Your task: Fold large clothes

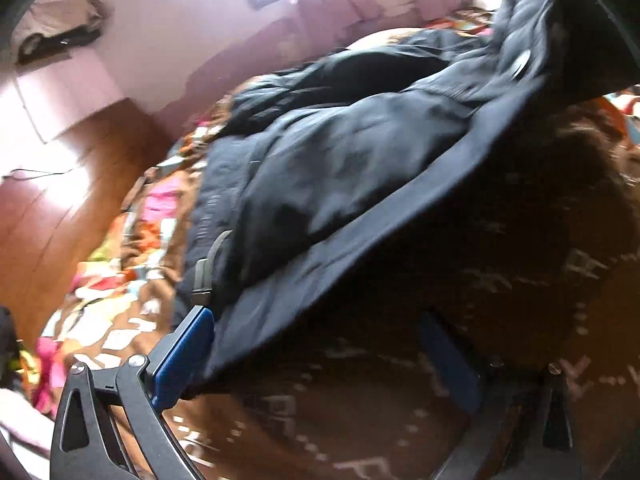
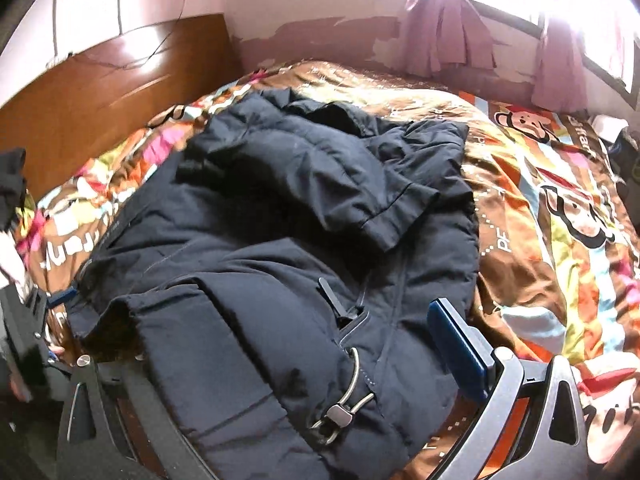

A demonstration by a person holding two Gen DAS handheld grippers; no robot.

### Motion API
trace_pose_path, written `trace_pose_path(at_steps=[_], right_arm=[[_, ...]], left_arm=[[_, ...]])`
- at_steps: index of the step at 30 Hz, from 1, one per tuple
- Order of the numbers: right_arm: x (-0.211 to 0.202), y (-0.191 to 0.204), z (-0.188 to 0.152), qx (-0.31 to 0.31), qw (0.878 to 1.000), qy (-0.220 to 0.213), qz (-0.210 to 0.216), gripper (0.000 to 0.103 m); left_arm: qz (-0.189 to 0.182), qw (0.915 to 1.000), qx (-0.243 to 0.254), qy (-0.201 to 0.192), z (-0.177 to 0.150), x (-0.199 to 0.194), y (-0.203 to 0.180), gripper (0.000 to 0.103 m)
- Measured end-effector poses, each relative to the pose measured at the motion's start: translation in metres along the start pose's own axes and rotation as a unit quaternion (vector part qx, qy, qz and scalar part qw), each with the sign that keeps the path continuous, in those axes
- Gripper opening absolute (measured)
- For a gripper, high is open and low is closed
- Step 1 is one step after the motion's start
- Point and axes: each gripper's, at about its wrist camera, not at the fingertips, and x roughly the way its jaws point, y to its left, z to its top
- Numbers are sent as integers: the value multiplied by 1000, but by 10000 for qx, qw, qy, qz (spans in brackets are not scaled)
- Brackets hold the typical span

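A large dark navy padded jacket (image 2: 280, 216) lies on a bed with a brown cartoon-print cover (image 2: 552, 200). In the right wrist view one sleeve is folded across its body, and its hem with a drawcord and toggle (image 2: 340, 412) lies between the wide-apart blue pads of my right gripper (image 2: 288, 364); the left finger is hidden under cloth. In the left wrist view the jacket (image 1: 340, 168) is blurred and its hem edge is raised over the cover. My left gripper (image 1: 320, 360) has its pads (image 1: 188, 356) far apart, the hem edge against the left pad.
A wooden headboard (image 2: 100, 92) stands at the left of the bed. A window with pink curtains (image 2: 452, 28) is on the far wall. Dark clothing (image 2: 12, 188) lies at the bed's left edge. The other gripper (image 2: 36, 320) shows at the far left.
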Motion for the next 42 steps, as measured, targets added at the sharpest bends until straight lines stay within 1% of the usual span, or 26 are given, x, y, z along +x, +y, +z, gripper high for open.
trace_pose_path(at_steps=[1, 3, 6, 9, 10, 15, 16, 18, 19, 20, 21, 22, 23, 24, 25, 27, 28, 29, 30, 31, 32, 34, 35, 37, 40, 42], right_arm=[[-2, -2, 3, 72, 10000, -4, 33, 102], [-3, -9, 7, 270, 9995, 20, 131, 102], [-5, -13, 6, 435, 9989, -13, 182, 102], [-8, -10, -4, 320, 9994, -84, 32, 102], [-10, -7, -11, 221, 9997, -116, -76, 102], [-20, 6, -44, -311, 9980, -147, -533, 102], [-19, 13, -57, -464, 9969, -119, -624, 102], [-15, 22, -76, -617, 9960, 24, -651, 102], [-12, 27, -86, -609, 9963, 152, -587, 102], [-9, 29, -94, -554, 9969, 252, -496, 100], [-5, 32, -103, -440, 9976, 358, -395, 96], [-2, 33, -110, -333, 9979, 429, -361, 93], [2, 32, -114, -265, 9978, 482, -361, 84], [6, 33, -117, -238, 9973, 517, -461, 77], [8, 34, -119, -295, 9962, 522, -629, 75], [10, 37, -118, -424, 9939, 475, -906, 58], [8, 38, -116, -472, 9930, 430, -994, 53], [7, 39, -114, -486, 9927, 384, -1035, 42], [2, 38, -109, -459, 9927, 273, -1078, 35], [-2, 38, -106, -421, 9929, 185, -1098, 20], [-9, 37, -102, -353, 9943, 2, -1003, 14], [-21, 42, -97, -333, 9933, -281, -1072, 10], [-32, 44, -92, -359, 9921, -512, -1090, 9], [-49, 49, -87, -389, 9889, -846, -1160, 8], [-76, 47, -81, -270, 9853, -1226, -1157, 8], [-90, 47, -81, -220, 9841, -1383, -1092, 8]], left_arm=[[253, 9997, -18, -41, 2, 0, 2, 103], [481, 9988, -58, -108, 8, -2, 5, 103], [578, 9972, -187, -425, 19, -12, 10, 95], [728, 9950, -202, -649, 30, -19, 17, 87], [725, 9947, -190, -707, 34, -21, 20, 84], [717, 9943, -156, -779, 38, -20, 37, 78], [652, 9951, -177, -716, 39, -18, 40, 73], [433, 9974, -323, -487, 41, -12, 46, 67], [267, 9981, -451, -308, 42, -7, 49, 60], [118, 9983, -547, -167, 44, -2, 51, 51], [24, 9982, -598, -84, 45, 1, 51, 46], [-25, 9982, -604, -54, 45, 3, 49, 39], [-18, 9984, -566, -67, 46, 2, 46, 35], [17, 9986, -520, -95, 47, 1, 43, 33], [63, 9988, -453, -147, 47, -1, 40, 31], [105, 9991, -363, -206, 50, -6, 36, 26], [63, 9990, -388, -203, 52, -9, 37, 25], [-3, 9987, -478, -186, 53, -11, 40, 23], [-168, 9975, -666, -173, 55, -14, 45, 21], [-271, 9963, -790, -188, 56, -17, 49, 17], [-338, 9945, -950, -267, 59, -22, 54, 13], [-279, 9927, -1079, -454, 63, -33, 58, 10], [-249, 9916, -1131, -581, 66, -41, 60, 9], [-227, 9891, -1217, -800, 69, -57, 64, 7], [-307, 9862, -1285, -999, 70, -79, 71, 7], [-307, 9859, -1254, -1067, 67, -95, 73, 7]])
